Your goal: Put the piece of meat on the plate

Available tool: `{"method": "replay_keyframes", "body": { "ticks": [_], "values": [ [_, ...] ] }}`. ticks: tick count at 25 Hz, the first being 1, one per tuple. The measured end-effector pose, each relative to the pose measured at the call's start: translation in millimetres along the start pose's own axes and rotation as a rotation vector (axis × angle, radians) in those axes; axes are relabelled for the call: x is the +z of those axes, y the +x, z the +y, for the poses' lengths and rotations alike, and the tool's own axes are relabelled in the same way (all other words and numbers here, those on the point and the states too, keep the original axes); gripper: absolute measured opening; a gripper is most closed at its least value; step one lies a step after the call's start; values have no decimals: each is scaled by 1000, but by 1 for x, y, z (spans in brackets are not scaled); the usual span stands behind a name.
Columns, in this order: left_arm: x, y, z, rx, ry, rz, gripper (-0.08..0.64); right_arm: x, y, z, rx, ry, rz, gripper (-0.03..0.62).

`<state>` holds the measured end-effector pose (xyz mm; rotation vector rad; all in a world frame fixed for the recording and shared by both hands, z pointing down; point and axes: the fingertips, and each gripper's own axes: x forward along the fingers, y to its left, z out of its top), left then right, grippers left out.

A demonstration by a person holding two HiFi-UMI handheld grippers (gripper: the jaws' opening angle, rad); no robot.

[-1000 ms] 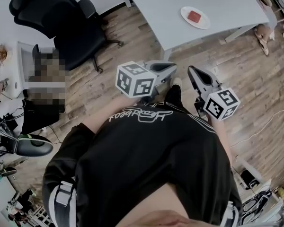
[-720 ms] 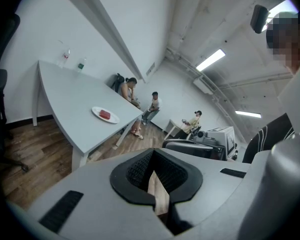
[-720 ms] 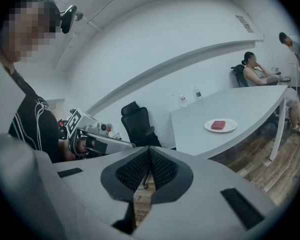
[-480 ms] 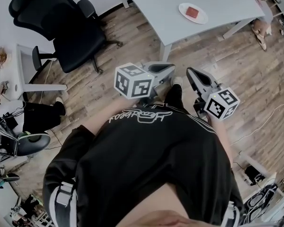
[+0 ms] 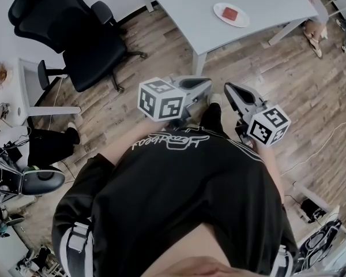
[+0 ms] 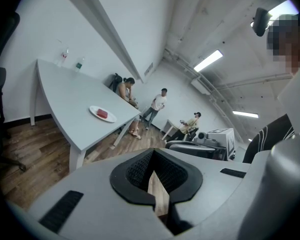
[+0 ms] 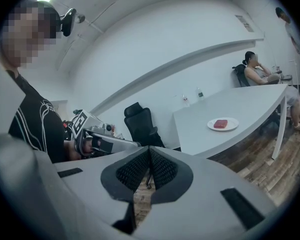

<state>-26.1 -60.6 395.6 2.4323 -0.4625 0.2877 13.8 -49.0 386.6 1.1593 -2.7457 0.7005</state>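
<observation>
The red piece of meat point(image 5: 233, 14) lies on a white plate point(image 5: 222, 10) near the edge of the pale grey table point(image 5: 184, 4), well ahead of both grippers. It also shows as meat point(image 6: 102, 114) on the plate point(image 6: 93, 110), and as meat point(image 7: 220, 123) on the plate point(image 7: 231, 126). My left gripper point(image 5: 208, 83) and right gripper point(image 5: 227, 89) are held side by side over the wooden floor, pointing toward the table. The left gripper point(image 6: 152, 156) is shut and empty. The right gripper point(image 7: 149, 151) is shut with nothing between its pads.
A black office chair point(image 5: 75, 33) stands left of the table, and another chair point(image 5: 37, 179) sits at the far left. Cables and gear point(image 5: 314, 209) lie on the floor at the right. Several people point(image 6: 157, 104) are beyond the table's far end.
Both grippers have edged slightly toward the table, still shut. The meat stays on the plate.
</observation>
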Motion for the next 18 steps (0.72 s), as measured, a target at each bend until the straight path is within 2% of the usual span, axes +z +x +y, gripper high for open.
{"method": "replay_keyframes", "body": {
  "ticks": [18],
  "values": [
    [-5,7,8,-7,-14,12,8,-9,2,-8,-24,12,18,9]
  ]
}}
